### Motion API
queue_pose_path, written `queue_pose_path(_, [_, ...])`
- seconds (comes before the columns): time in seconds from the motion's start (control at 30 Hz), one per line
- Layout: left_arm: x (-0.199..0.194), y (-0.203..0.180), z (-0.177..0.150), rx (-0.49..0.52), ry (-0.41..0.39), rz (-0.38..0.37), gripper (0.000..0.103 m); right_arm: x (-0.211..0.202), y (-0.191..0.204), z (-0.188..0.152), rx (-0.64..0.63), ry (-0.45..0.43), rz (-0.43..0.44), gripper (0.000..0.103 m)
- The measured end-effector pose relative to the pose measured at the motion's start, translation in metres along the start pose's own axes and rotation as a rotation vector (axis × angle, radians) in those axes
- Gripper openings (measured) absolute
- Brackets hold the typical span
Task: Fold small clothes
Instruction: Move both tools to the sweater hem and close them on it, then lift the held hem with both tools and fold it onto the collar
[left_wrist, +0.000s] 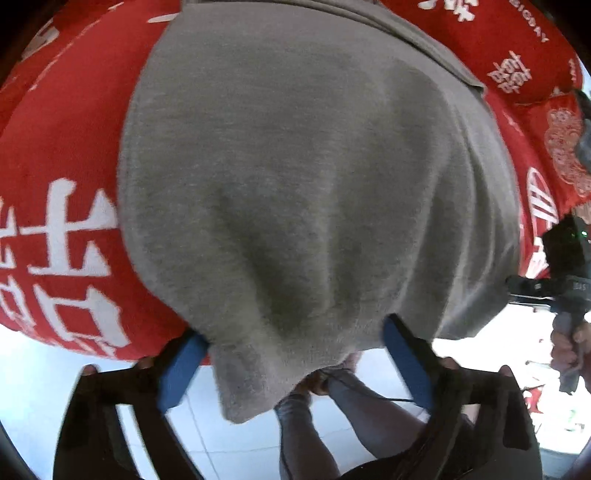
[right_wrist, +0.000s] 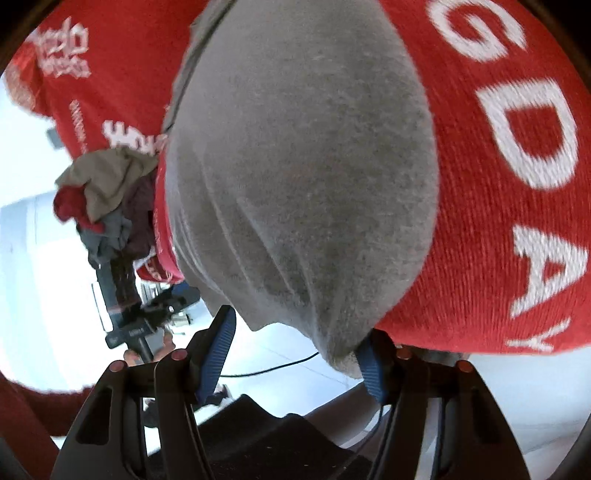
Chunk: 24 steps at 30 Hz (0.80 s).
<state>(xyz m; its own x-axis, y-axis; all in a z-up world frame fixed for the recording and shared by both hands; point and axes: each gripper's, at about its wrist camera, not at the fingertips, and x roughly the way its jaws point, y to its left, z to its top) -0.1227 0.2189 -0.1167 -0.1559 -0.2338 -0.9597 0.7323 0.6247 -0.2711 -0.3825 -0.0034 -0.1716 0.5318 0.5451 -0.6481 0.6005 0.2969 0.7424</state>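
Left hand-held gripper (left_wrist: 295, 354): jaws spread, soft grey knit garment (left_wrist: 306, 177) draped between them, overhanging the red white-lettered cloth-covered surface (left_wrist: 55, 147). Right hand-held gripper (right_wrist: 299, 354): jaws apart, garment corner against right pad. Crumpled clothes pile (right_wrist: 103, 192) left of garment.

Both the left claw (left_wrist: 295, 354) and the right claw (right_wrist: 295, 350) have their fingers spread wide apart.

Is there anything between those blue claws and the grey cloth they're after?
Nothing visible. The grey garment lies on the red cloth, its near edge hanging over the table edge between the left gripper fingers and against the right gripper. Both stand open, not clamped. The clothes pile sits off to the side.
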Motion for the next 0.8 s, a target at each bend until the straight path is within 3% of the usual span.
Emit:
queue_pose_path(0.03, [0.000, 0.000, 0.000, -0.003, 0.003, 0.016, 0.066, -0.002, -0.001, 0.000, 0.012, -0.011, 0.002, 0.011])
queue_pose_path(0.1, [-0.004, 0.008, 0.001, 0.007, 0.020, 0.037, 0.025, -0.006, 0.003, -0.001, 0.015, -0.034, 0.036, 0.010])
queue_pose_path(0.17, [-0.008, 0.019, 0.002, -0.007, 0.048, -0.023, 0.011, -0.008, 0.011, -0.003, 0.007, -0.040, 0.078, 0.010])
queue_pose_path(0.5, [-0.061, 0.028, 0.021, -0.035, -0.051, -0.231, 0.011, -0.027, 0.045, -0.012, 0.024, -0.134, 0.217, 0.010])
queue_pose_path(0.8, [-0.121, 0.049, 0.077, -0.111, -0.201, -0.293, 0.011, -0.062, 0.089, 0.011, -0.008, -0.263, 0.404, 0.010])
